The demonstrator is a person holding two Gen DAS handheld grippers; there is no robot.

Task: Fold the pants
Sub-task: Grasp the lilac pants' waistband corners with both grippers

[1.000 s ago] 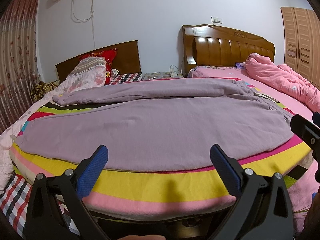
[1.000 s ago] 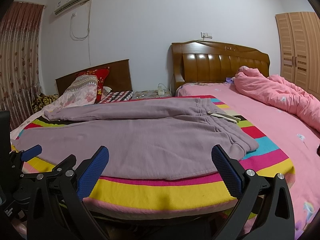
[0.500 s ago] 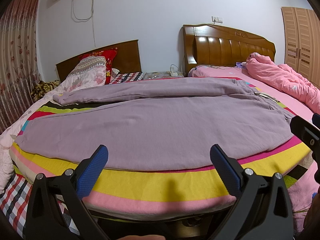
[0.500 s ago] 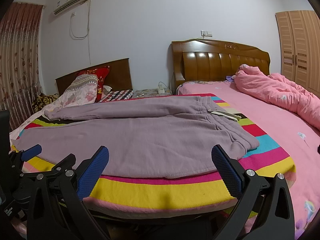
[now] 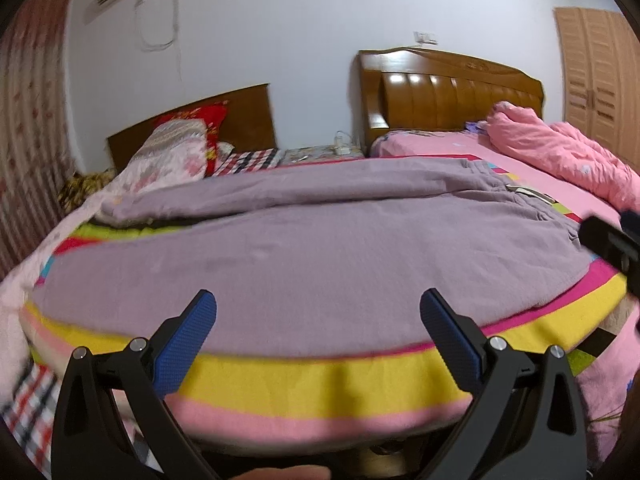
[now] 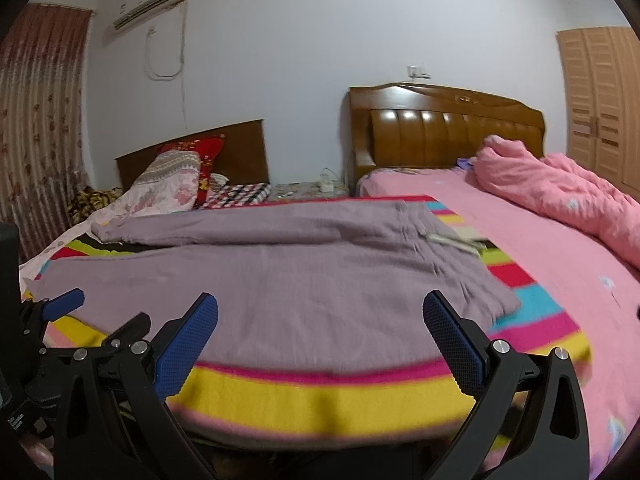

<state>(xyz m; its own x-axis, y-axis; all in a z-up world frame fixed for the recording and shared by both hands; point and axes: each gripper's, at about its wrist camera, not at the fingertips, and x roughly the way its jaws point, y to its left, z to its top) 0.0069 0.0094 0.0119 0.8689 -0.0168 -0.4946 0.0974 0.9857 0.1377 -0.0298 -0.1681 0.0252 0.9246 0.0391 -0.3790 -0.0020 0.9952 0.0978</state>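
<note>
Both views have gone slightly soft with motion blur, and the framing has shifted against half a second ago: the pants (image 5: 304, 248) sit larger and lower in each picture, so both grippers look to be on the move toward the bed at last. The left gripper (image 5: 318, 320) is spread wide, holding nothing, its blue pads just over the near hem of the fabric. The right gripper (image 6: 320, 322) matches it, jaws wide apart and empty, hovering above the near edge by the waist end.

The purple pants lie flat across the striped blanket (image 6: 328, 392), waistband (image 6: 452, 256) to the right, legs running left, the far leg (image 6: 248, 224) splayed away from the near one. No fold has been made yet. The waist end now lies closer under the right gripper than it did a second ago, which reads as the opening approach: likely a grab along the near edge to bring one leg over the other. Nothing is touching cloth so far.
</note>
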